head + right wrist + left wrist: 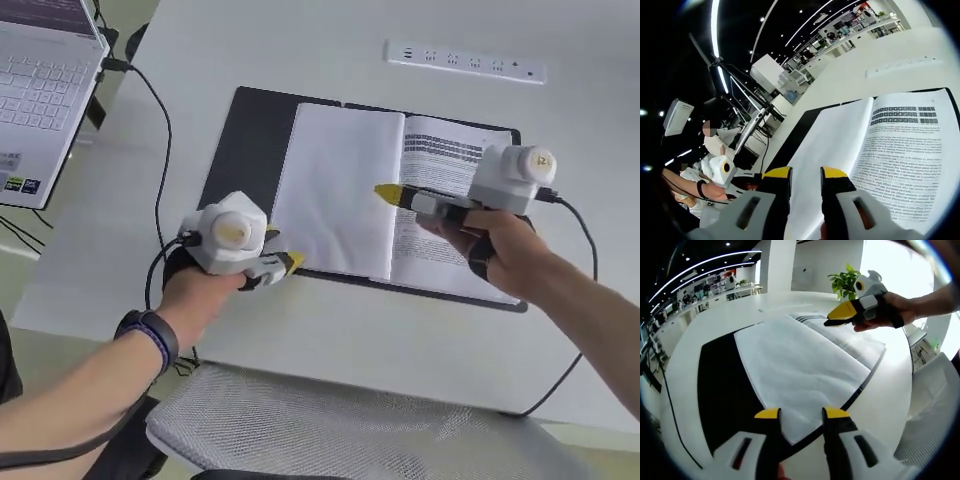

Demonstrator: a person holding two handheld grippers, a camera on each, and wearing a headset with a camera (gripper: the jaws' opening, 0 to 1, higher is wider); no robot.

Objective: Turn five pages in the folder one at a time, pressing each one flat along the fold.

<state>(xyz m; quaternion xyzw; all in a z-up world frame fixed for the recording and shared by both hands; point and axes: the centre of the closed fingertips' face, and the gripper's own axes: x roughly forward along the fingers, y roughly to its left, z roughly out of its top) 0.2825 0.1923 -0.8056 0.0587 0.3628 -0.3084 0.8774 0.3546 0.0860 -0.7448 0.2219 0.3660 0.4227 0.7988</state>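
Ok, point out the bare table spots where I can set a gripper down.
Bare table lies between the folder and the power strip, and along the near edge in front of the folder. Crowded: the left side, with the laptop and its cable.

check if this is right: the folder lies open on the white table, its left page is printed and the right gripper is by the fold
No: the head view shows the left page blank. The folder does lie open on the white table, and the right gripper is by the fold.
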